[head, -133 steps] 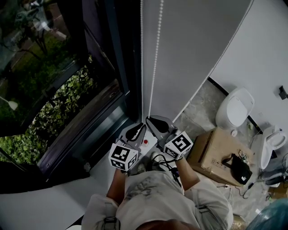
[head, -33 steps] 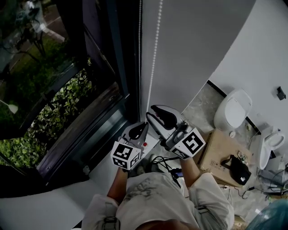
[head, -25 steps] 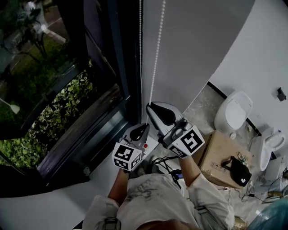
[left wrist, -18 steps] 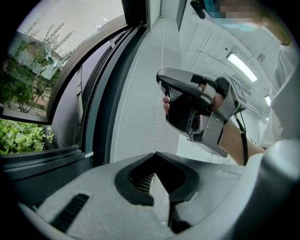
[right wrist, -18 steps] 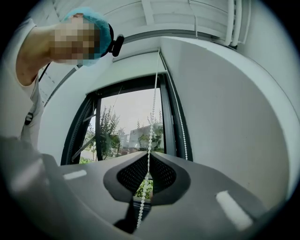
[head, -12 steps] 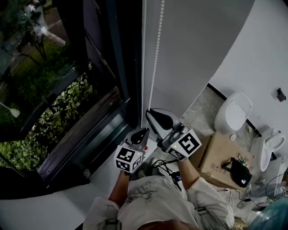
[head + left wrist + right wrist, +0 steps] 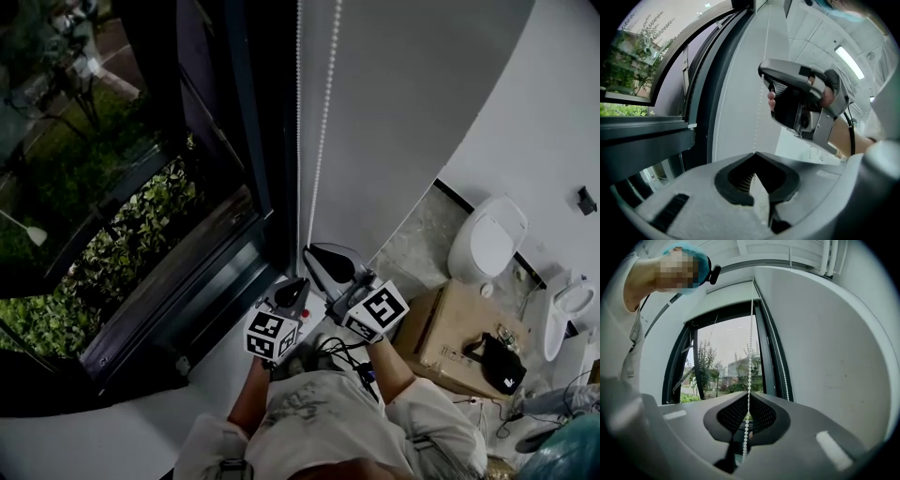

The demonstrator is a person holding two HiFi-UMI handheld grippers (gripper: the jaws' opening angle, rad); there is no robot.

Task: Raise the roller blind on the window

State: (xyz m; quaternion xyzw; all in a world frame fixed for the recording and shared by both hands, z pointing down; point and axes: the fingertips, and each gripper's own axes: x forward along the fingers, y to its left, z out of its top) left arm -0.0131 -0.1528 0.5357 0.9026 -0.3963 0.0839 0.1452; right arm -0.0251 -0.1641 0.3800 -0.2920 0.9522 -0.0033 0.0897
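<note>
Two strands of the white bead chain (image 7: 324, 141) hang down the grey wall beside the dark window frame (image 7: 246, 141). My right gripper (image 7: 309, 253) is shut on one strand; in the right gripper view that strand of the bead chain (image 7: 750, 348) runs from the ceiling down between the closed tips of the right gripper (image 7: 748, 395). The other strand (image 7: 780, 366) hangs free at the right. My left gripper (image 7: 300, 281) sits lower and to the left, shut with nothing in it (image 7: 754, 153). No blind fabric covers the glass.
A white sill (image 7: 94, 431) runs below the window. On the floor at right stand a cardboard box (image 7: 445, 328) with a black bag (image 7: 497, 361) on it and a white toilet (image 7: 487, 239). Cables lie by my feet.
My right gripper, shut on the chain, rose about a second ago and has since come down again. The left gripper stayed low beside it.
</note>
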